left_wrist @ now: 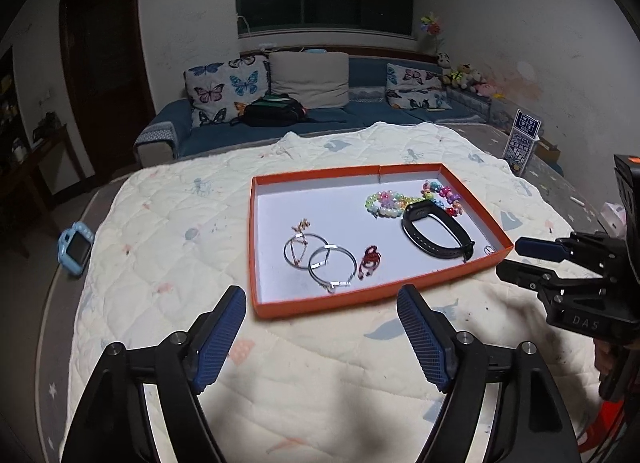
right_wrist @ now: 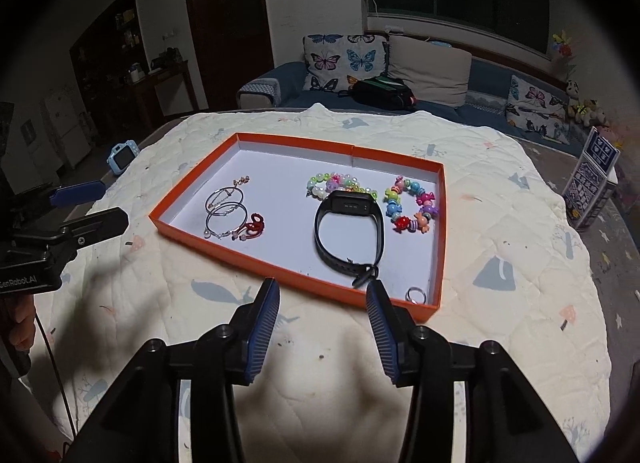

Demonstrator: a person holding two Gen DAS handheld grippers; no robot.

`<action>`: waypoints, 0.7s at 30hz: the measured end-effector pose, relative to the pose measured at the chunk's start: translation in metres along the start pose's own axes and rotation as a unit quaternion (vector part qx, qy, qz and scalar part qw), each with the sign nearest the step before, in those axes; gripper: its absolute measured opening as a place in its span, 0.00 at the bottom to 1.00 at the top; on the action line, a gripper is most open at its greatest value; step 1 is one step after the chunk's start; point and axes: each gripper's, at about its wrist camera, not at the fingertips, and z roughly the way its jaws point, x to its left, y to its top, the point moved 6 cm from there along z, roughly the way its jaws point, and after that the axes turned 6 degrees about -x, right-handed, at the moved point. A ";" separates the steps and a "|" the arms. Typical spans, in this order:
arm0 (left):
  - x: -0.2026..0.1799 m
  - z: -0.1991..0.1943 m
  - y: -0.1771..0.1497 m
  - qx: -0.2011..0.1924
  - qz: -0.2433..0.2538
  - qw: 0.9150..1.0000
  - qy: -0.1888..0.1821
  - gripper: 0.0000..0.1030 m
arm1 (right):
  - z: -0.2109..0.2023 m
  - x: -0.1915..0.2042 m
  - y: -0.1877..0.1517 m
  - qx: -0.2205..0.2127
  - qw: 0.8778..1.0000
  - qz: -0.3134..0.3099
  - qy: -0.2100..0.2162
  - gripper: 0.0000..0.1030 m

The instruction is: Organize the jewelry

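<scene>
An orange tray with a white floor lies on a quilted cloth. In it lie two silver hoops, a thin chain, a red charm, a black wristband, two coloured bead bracelets and a small silver ring. My left gripper is open and empty just before the tray's near edge. My right gripper is open and empty at the tray's near edge, by the wristband's clasp.
A blue toy camera sits past the cloth's left edge. A printed carton stands at the right. A sofa with cushions and a black bag is behind the table.
</scene>
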 end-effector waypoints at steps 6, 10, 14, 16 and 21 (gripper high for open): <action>0.002 -0.012 -0.012 0.004 -0.029 0.999 0.015 0.83 | -0.009 0.005 -0.007 -0.002 1.000 0.016 -0.007 0.54; 0.004 -0.027 -0.013 -0.008 -0.043 0.999 0.029 0.89 | -0.019 0.008 -0.007 -0.015 1.000 0.019 -0.019 0.57; 0.008 -0.042 -0.014 -0.021 -0.063 0.997 0.045 0.92 | -0.027 0.008 -0.007 -0.024 0.999 0.026 -0.027 0.59; 0.009 -0.049 -0.015 -0.028 -0.068 0.996 0.051 0.94 | -0.031 0.009 -0.009 -0.027 0.999 0.028 -0.031 0.60; 0.007 -0.066 -0.018 -0.048 -0.076 0.994 0.062 1.00 | -0.038 0.009 -0.012 -0.036 0.998 0.031 -0.039 0.63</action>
